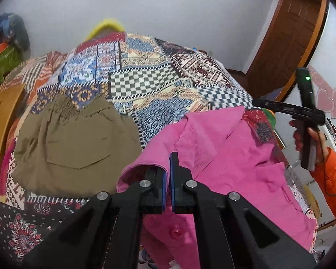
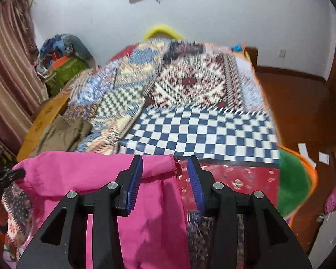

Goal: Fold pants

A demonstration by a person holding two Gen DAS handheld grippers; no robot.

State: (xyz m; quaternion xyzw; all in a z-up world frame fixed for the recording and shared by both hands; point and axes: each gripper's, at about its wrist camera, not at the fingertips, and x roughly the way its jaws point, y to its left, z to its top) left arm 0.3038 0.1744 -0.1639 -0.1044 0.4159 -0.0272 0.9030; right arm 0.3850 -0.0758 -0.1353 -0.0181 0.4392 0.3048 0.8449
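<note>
Pink pants (image 1: 224, 157) lie rumpled on the near part of the patchwork bedspread (image 1: 145, 83), which serves as reference for all positions below. Left gripper (image 1: 168, 179): blue pads pressed together, with a fold of the pink fabric rising at their tips; fabric appears pinched at the hem edge, pads clamped on the pants. Right gripper (image 2: 165, 179): jaws stand apart, no earlier frame to compare; the pink hem with its gathered edge lies between and beneath the blue ribbed pads (image 2: 135, 186), not pressed by either. In the right wrist view the pink cloth covers the near left part of the bedspread, ending at the blue-and-white checkered patch (image 2: 201, 132). Olive-brown shorts (image 1: 74, 143), elastic waist toward the far side and a patch pocket showing, lie flat on the bedspread's left part, just beside the pink pants and apart from both grippers. Seen from the left wrist camera, the right gripper's black handle is held by a hand (image 1: 302, 136) with an orange sleeve (image 1: 331, 183), beyond the bedspread's right edge. A yellow fuzzy item (image 1: 106, 27) sits at the bedspread's far end against the white wall (image 1: 190, 22). A green-and-orange cushion (image 2: 295, 179) rests at the bedspread's near right corner. Right wrist view is motion-blurred on the far patches.
</note>
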